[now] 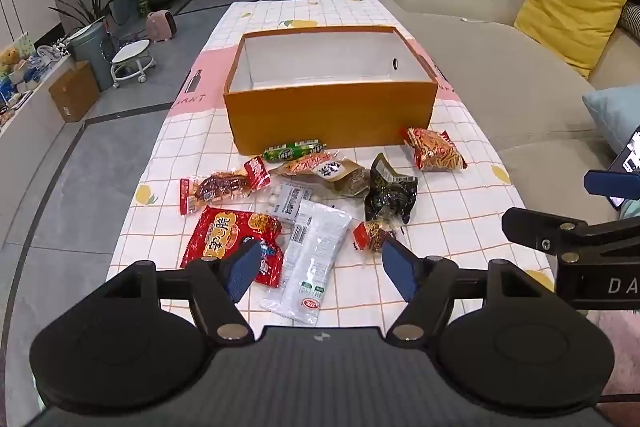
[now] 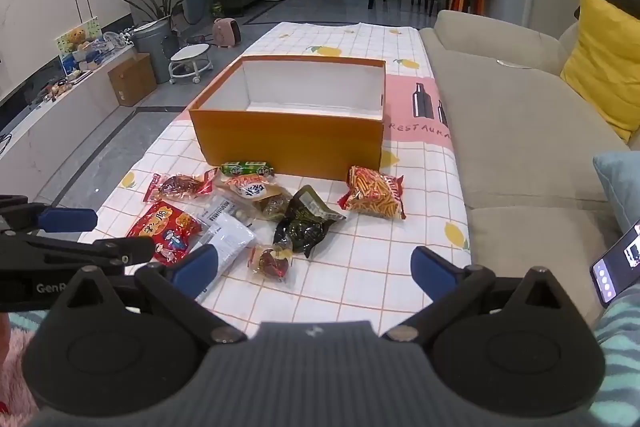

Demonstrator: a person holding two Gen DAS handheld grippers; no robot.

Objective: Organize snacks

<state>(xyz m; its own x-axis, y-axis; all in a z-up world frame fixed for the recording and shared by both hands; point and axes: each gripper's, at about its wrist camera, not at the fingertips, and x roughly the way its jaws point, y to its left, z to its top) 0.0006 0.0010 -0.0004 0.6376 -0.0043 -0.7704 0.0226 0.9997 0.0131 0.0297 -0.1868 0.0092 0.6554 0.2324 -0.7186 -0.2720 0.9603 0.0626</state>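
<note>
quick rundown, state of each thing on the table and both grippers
orange cardboard box: open top, nothing visible inside
left gripper: open, holding nothing
right gripper: open, holding nothing
long white plastic packet: lying flat, between the left jaws in view, untouched
red crisp bag with yellow sticks: on the cloth beside the box
black crinkled foil pouch: on the cloth, crumpled
green sausage stick: lying at the box's front wall

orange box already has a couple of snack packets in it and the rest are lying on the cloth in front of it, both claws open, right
Not quite: the orange box is empty, its white inside bare in the left wrist view. All the snack packets, such as the green sausage, lie on the cloth in front of it, and both the left claw and right claw are open.
</note>
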